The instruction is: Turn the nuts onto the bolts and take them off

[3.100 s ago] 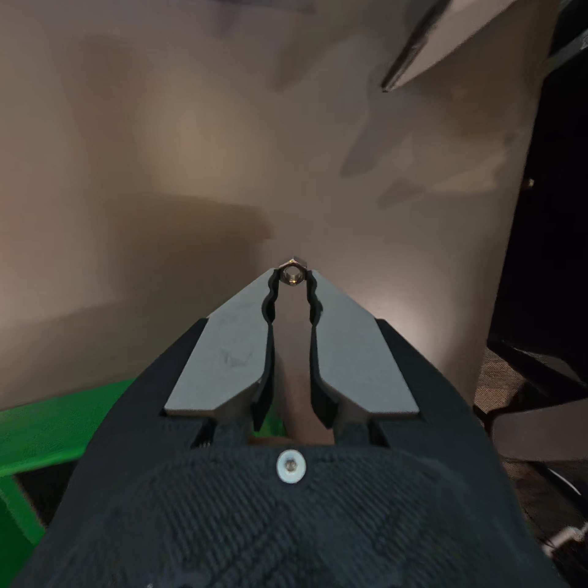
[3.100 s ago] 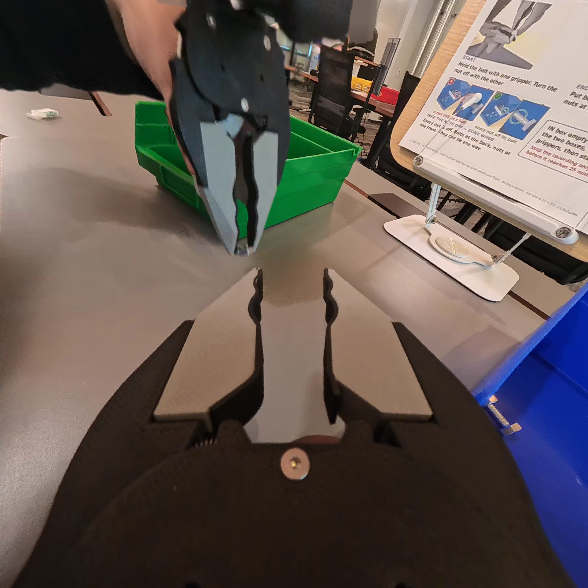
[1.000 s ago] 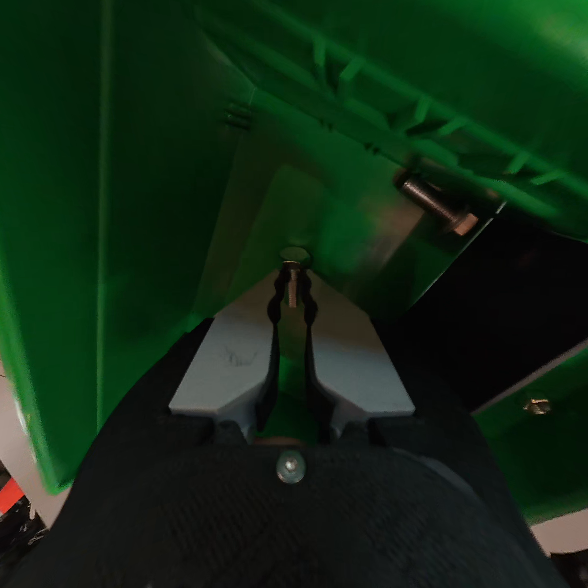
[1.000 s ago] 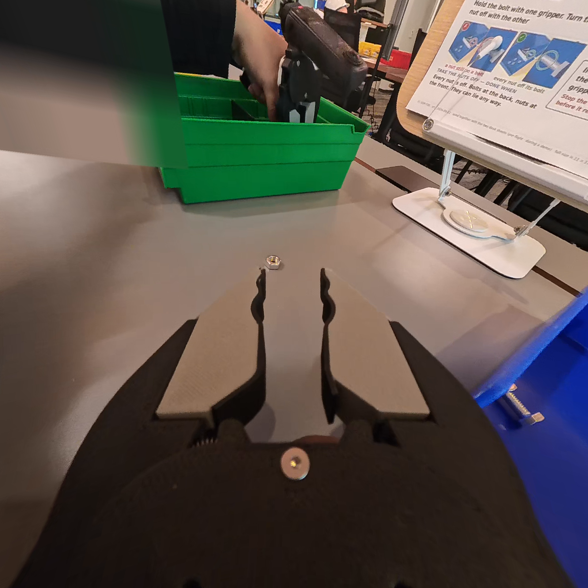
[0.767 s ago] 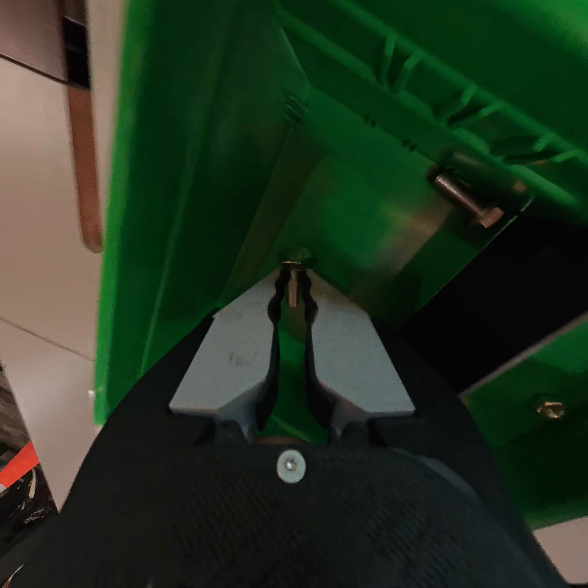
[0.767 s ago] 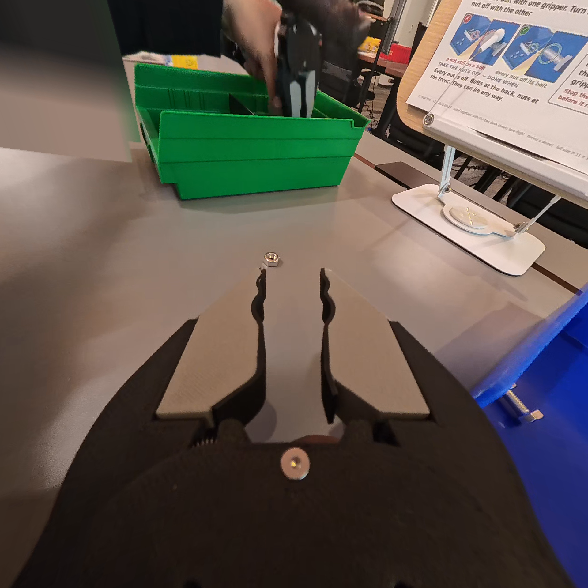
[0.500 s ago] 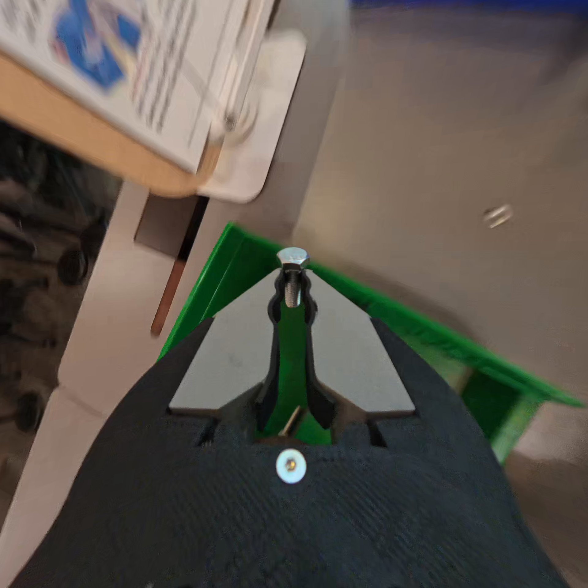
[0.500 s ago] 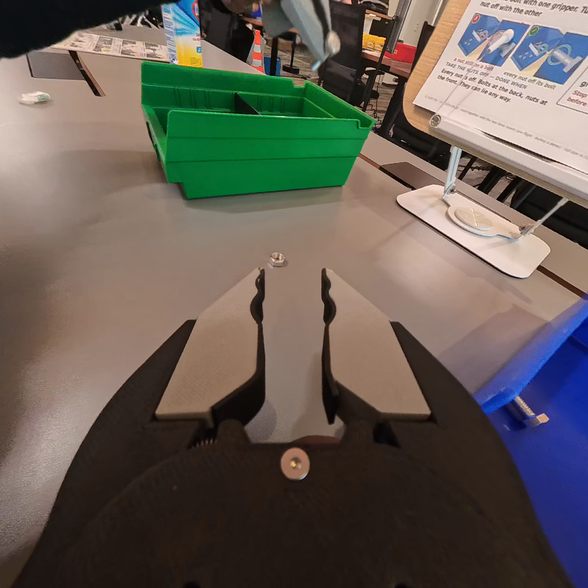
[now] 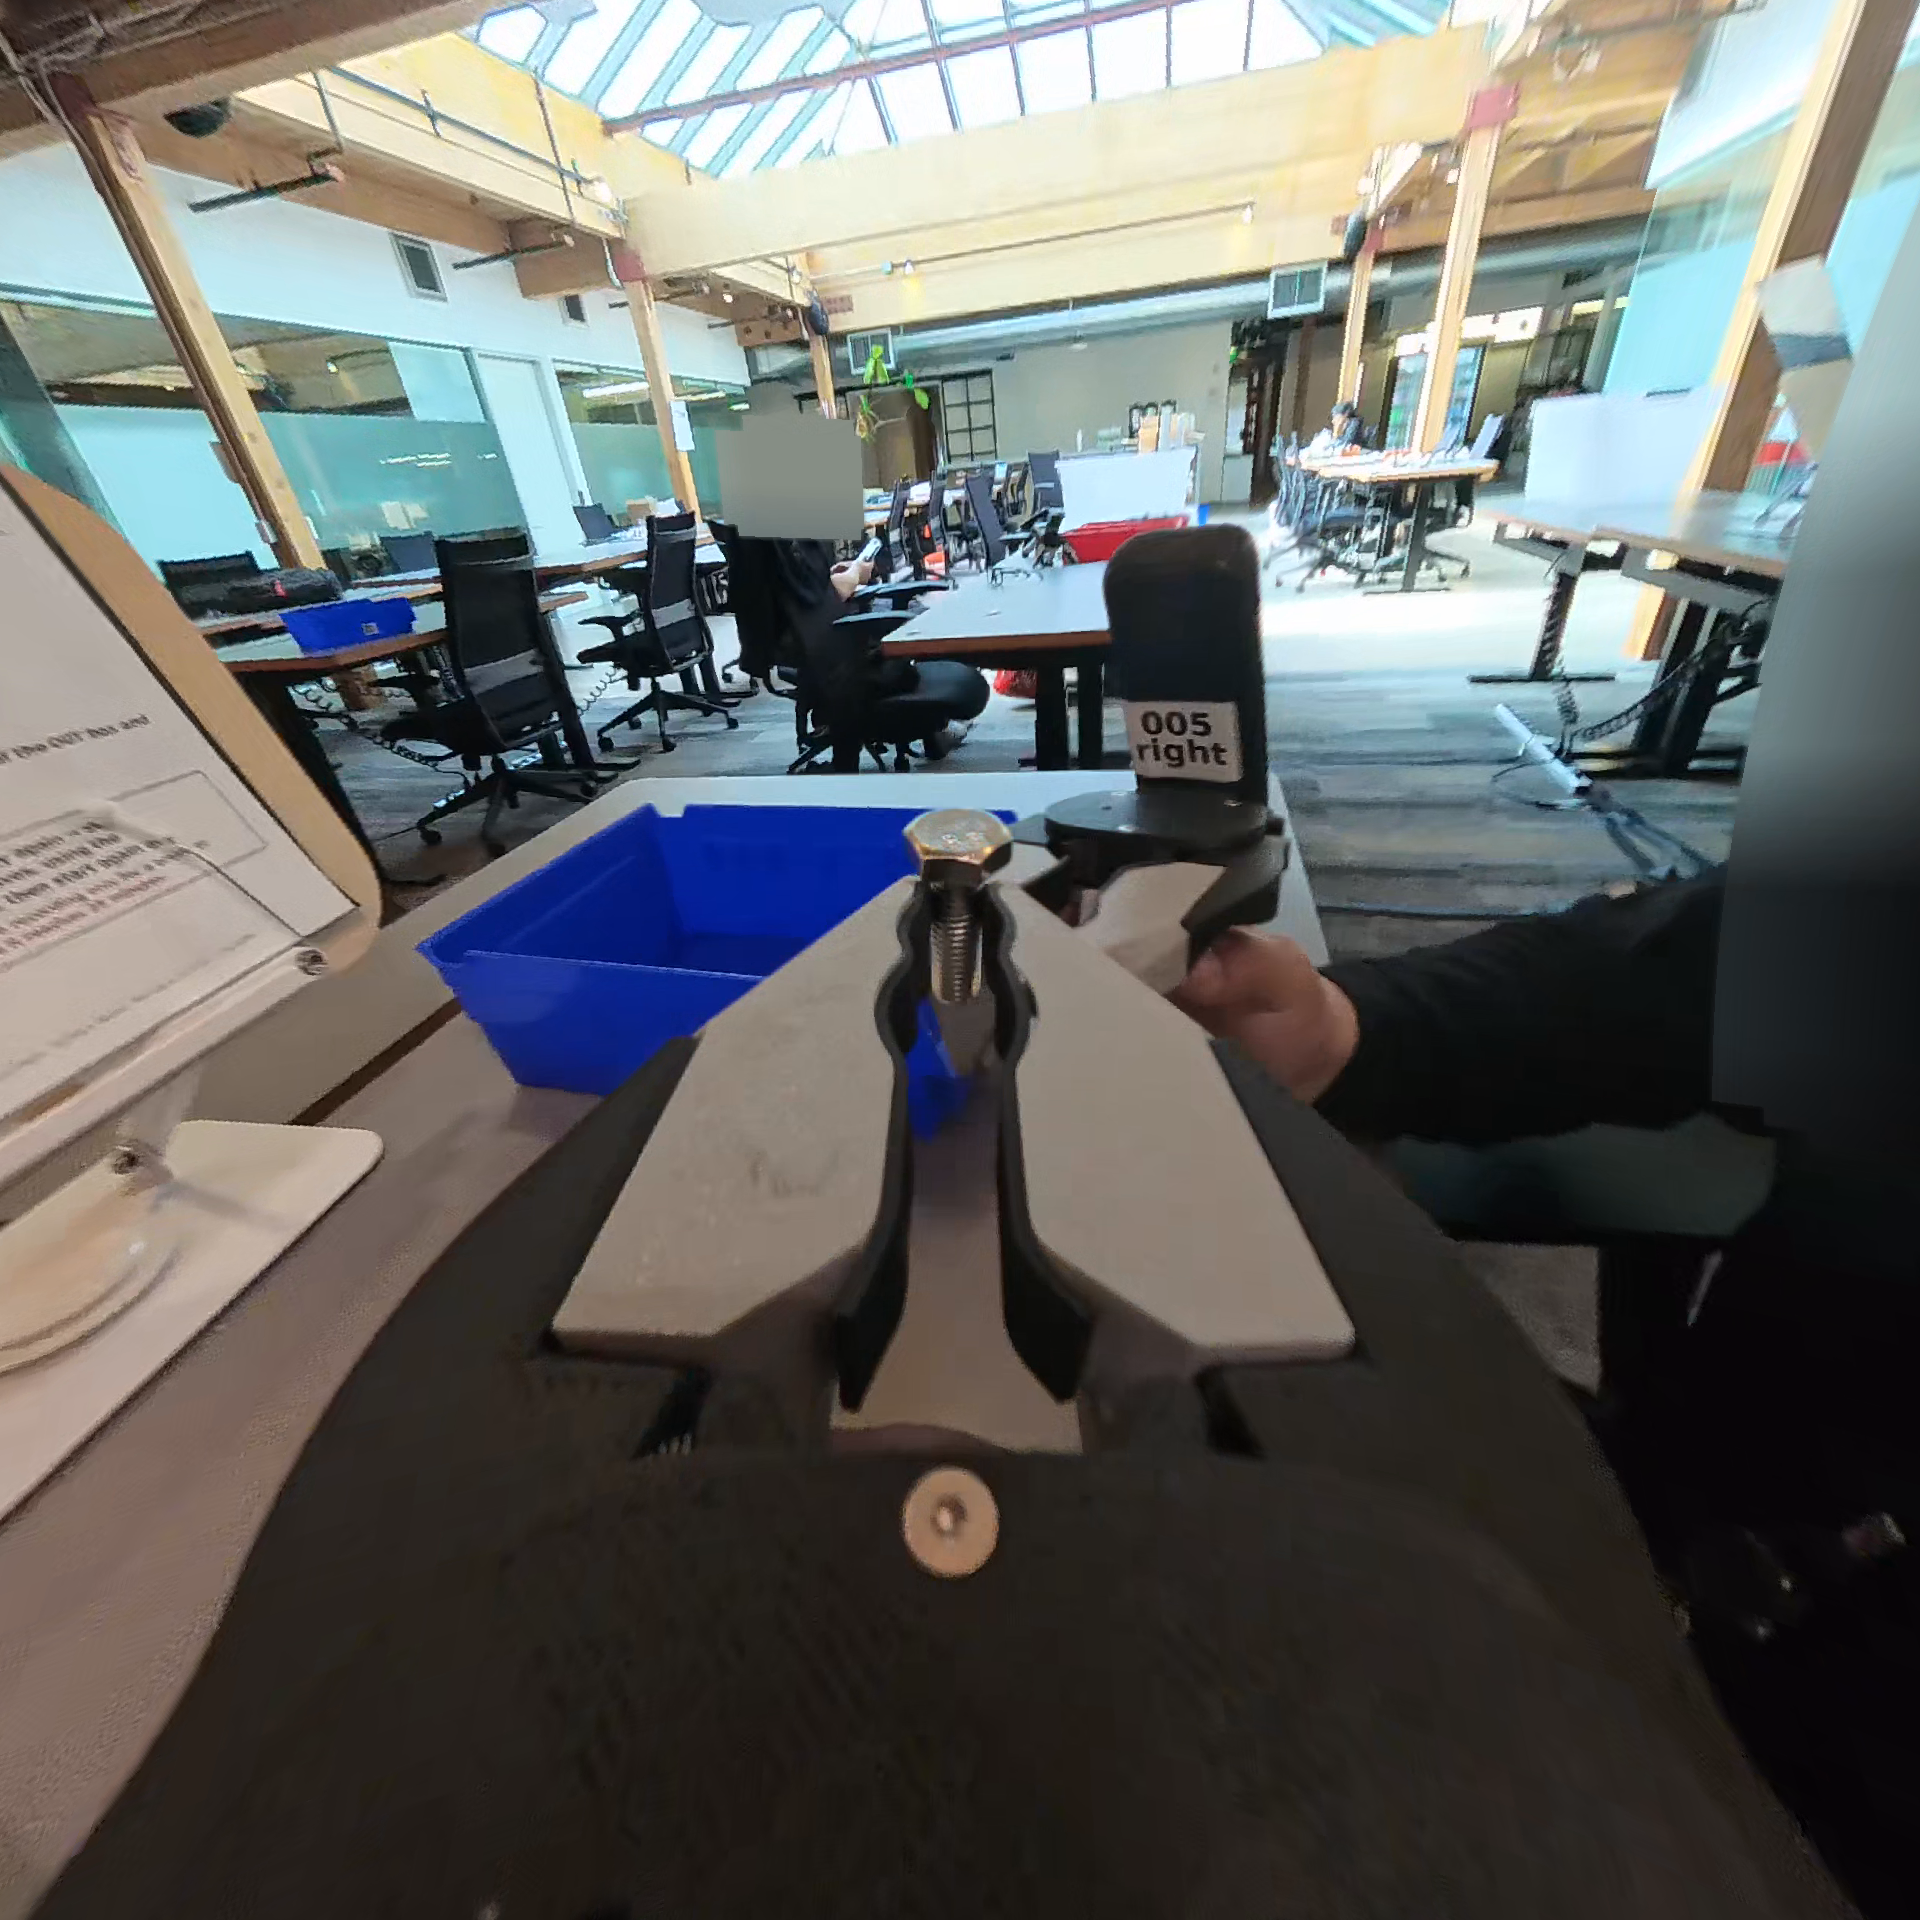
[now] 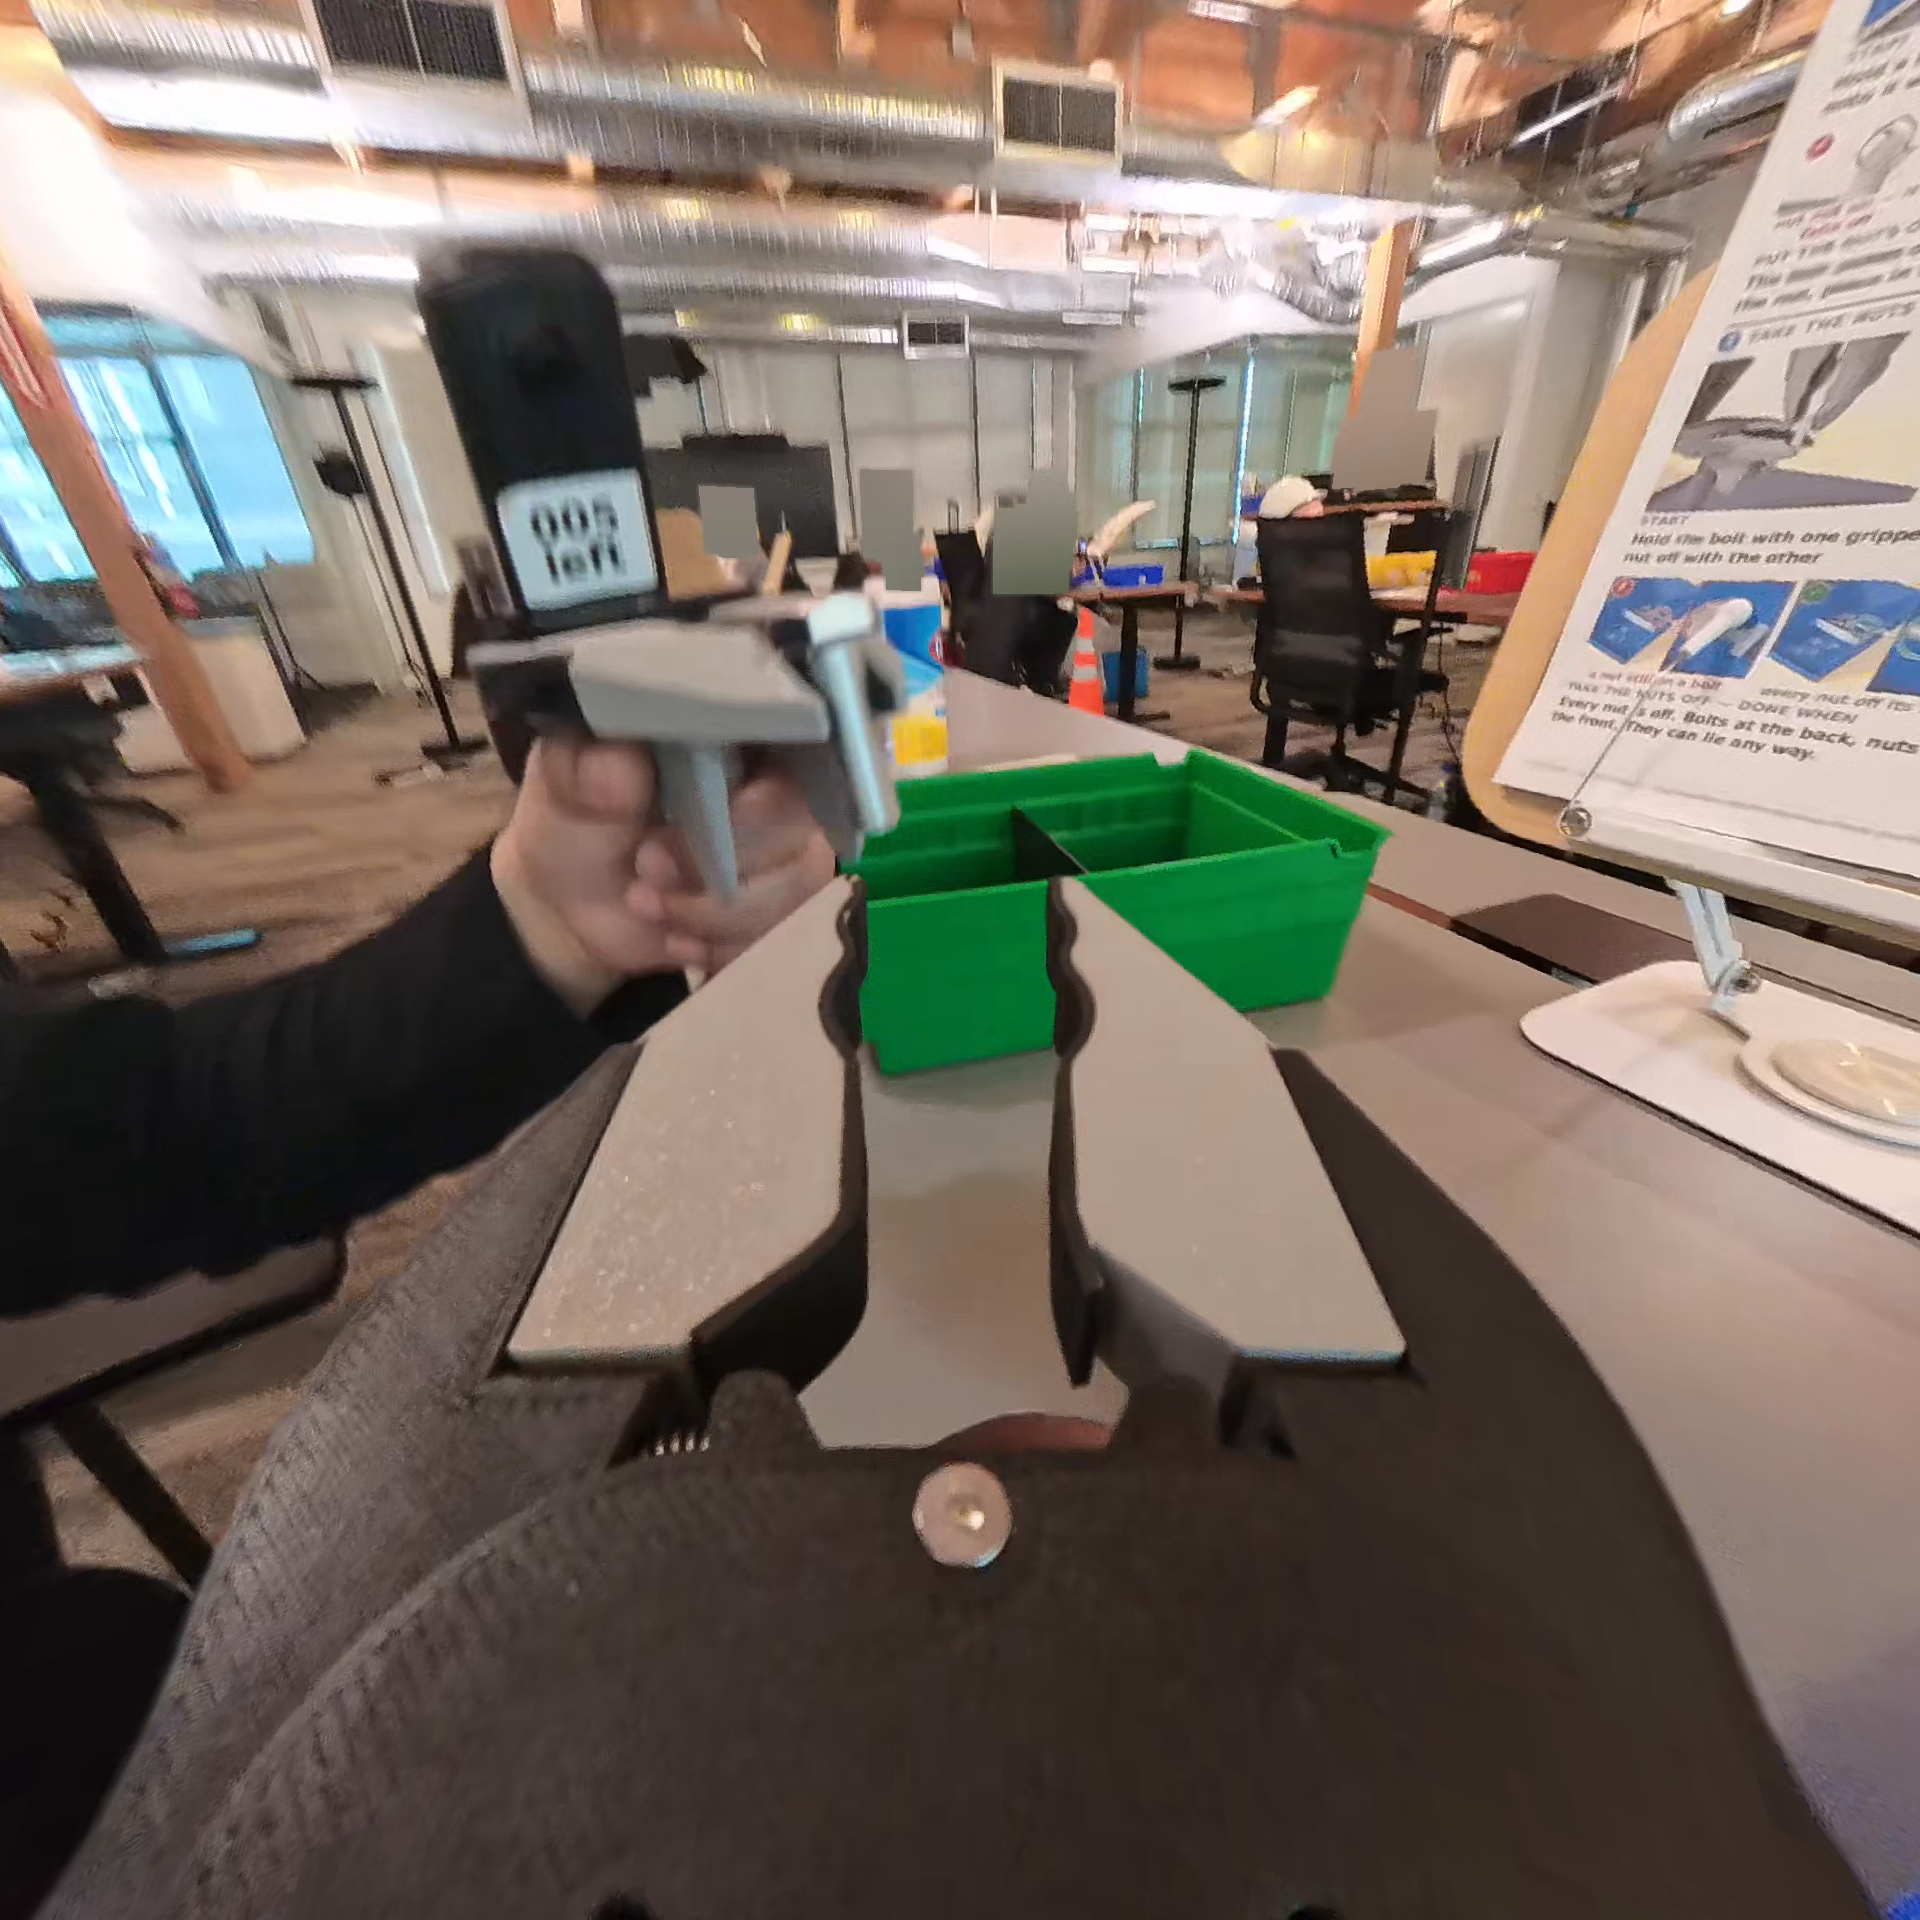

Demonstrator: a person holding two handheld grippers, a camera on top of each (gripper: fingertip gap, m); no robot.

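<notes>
Left tongs (image 9: 956, 940) clenched on a silver hex-head steel bolt (image 9: 957, 894), gripped by the threaded shank, head poking out past the tips, held up in the air above the grey counter (image 9: 156, 1475). Right tongs (image 10: 954, 935) released, jaws apart, nothing between them, also raised. Green plastic divided bin (image 10: 1195, 914) sits on the counter past the right tongs; blue plastic bin (image 9: 623, 956) beyond the left tongs. White instruction sheet on a stand (image 10: 1714, 582) at the right.
</notes>
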